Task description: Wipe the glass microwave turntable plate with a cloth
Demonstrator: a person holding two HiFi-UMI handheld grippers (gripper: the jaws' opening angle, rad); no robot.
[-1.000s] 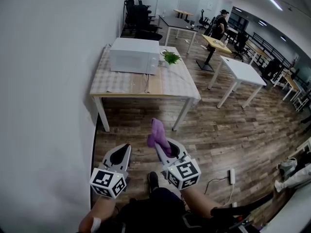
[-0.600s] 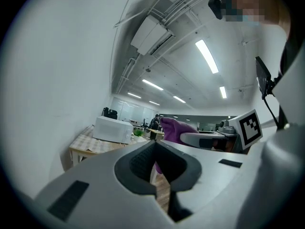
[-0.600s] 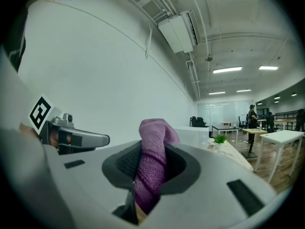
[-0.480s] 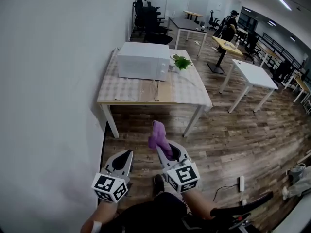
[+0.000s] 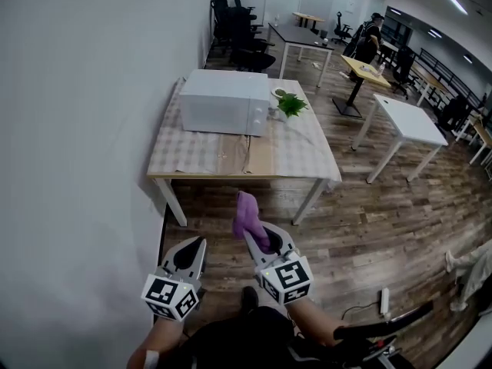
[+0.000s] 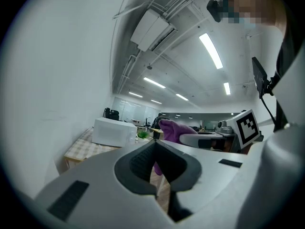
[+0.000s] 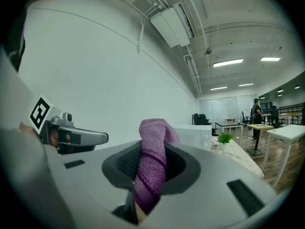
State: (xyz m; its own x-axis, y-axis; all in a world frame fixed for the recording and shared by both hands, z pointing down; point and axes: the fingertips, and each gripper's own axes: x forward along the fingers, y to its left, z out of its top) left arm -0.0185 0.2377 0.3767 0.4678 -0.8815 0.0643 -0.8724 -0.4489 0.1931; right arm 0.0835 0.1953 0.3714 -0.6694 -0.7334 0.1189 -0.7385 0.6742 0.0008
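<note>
A white microwave [image 5: 223,102] with its door closed stands on a table [image 5: 200,156] ahead of me; no glass plate is visible. My right gripper [image 5: 258,237] is shut on a purple cloth [image 5: 247,215], which sticks up out of its jaws [image 7: 151,163]. To its left, my left gripper [image 5: 197,244] is held low over the wood floor, its jaws together with nothing between them [image 6: 155,146]. Both grippers are well short of the table. The microwave [image 6: 113,131] also appears small in the left gripper view.
A small green plant [image 5: 292,104] stands beside the microwave. A white wall [image 5: 77,129] runs along the left. More desks [image 5: 407,125], office chairs [image 5: 234,25] and a person [image 5: 367,44] are farther back. A power strip [image 5: 383,301] lies on the floor at right.
The table and microwave have come somewhat nearer and shifted in the head view. Both grippers keep the same pose, the right one still holding the cloth.
</note>
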